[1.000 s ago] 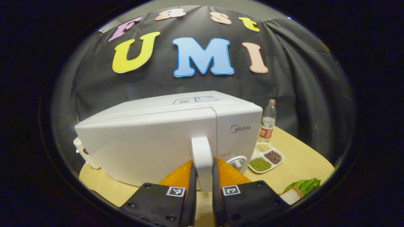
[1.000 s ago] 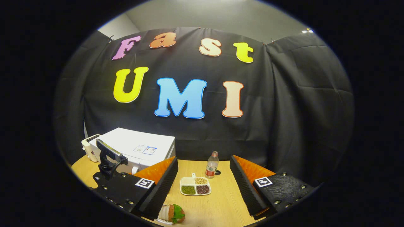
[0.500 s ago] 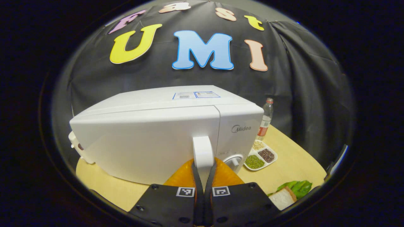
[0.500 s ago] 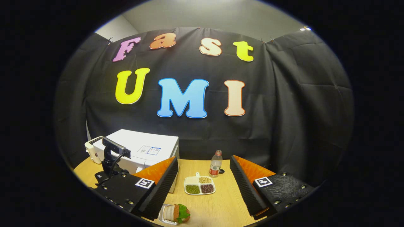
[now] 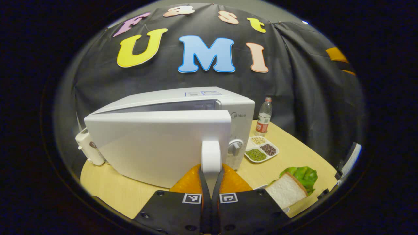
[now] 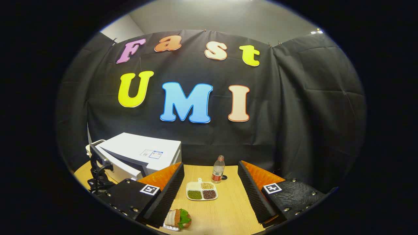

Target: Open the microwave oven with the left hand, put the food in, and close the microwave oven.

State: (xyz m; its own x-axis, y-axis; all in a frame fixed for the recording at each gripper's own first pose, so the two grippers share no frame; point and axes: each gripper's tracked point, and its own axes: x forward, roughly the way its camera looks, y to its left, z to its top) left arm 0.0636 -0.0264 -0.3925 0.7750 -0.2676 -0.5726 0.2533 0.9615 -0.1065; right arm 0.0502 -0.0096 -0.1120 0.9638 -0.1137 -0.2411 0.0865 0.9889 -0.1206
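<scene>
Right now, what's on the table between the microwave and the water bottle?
In the left gripper view, bare tabletop separates the microwave from the water bottle; the divided bean tray sits just in front of that gap.

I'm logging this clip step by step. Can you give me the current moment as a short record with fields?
microwave door: ajar, a gap at its top edge
door handle: clamped between the left gripper jaws
right gripper: jaws wide open, holding nothing, above the table
sandwich: on the table, not in the microwave
divided dish: beans in its compartments, bottle behind it
</scene>
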